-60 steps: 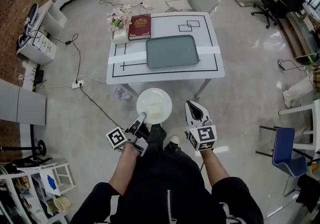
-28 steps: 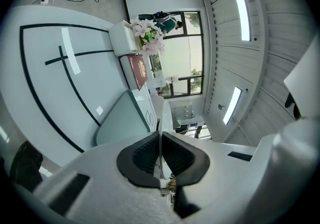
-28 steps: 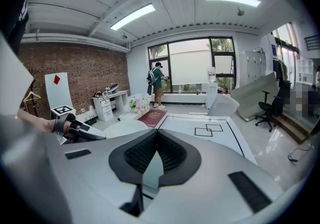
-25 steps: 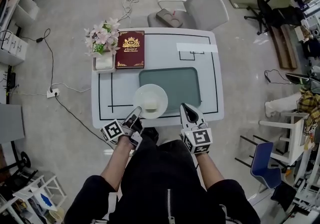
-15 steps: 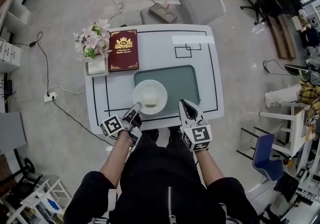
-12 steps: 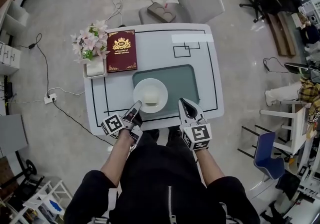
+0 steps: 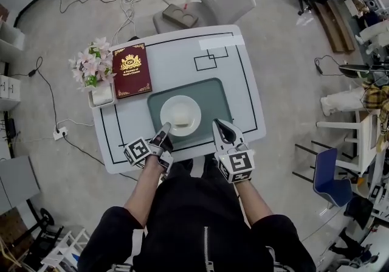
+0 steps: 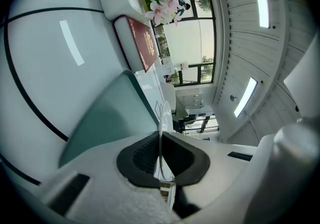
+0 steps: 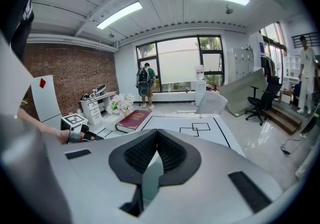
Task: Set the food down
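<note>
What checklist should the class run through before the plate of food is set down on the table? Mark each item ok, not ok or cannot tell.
1. Left hand-held gripper shut on the plate rim: ok.
2. Food sits on the plate: ok.
3. Plate is over the green tray: ok.
4. Plate touching the tray: cannot tell.
5. Book and flowers lie off the tray: ok.
6. Right hand-held gripper holds nothing, beside the plate: ok.

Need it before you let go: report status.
Left gripper shut on rim of plate; right gripper shut, empty. Plate with food over green tray, contact unclear. Book and flowers off to the side, well clear.
</note>
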Demonstrator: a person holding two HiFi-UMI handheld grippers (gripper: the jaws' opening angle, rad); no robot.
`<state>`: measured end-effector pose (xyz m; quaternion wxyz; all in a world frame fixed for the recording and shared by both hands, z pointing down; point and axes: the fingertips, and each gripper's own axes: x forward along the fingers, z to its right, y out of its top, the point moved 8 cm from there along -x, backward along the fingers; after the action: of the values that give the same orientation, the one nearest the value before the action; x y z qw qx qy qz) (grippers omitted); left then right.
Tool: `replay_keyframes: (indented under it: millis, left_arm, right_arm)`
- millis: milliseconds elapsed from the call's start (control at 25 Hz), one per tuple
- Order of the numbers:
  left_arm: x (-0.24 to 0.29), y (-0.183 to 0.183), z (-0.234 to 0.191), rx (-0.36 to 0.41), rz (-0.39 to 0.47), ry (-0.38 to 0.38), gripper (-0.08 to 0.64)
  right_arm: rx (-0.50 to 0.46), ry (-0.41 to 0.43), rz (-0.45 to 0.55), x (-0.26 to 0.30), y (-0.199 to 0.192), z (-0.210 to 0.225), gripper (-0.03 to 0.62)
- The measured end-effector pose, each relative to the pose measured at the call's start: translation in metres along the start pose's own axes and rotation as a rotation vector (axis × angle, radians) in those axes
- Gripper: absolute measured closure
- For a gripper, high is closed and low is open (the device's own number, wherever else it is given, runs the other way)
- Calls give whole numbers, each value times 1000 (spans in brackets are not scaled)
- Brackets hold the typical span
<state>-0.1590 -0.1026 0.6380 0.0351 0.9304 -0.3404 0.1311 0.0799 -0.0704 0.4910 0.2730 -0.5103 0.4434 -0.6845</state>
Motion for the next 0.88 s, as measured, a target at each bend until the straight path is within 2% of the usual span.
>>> replay_keyframes:
  millis: [880]
  left_arm:
    - [70,-22,-14,1,-52,93,549]
  right_arm:
    - [64,-68,-19,-26,-19,49,583]
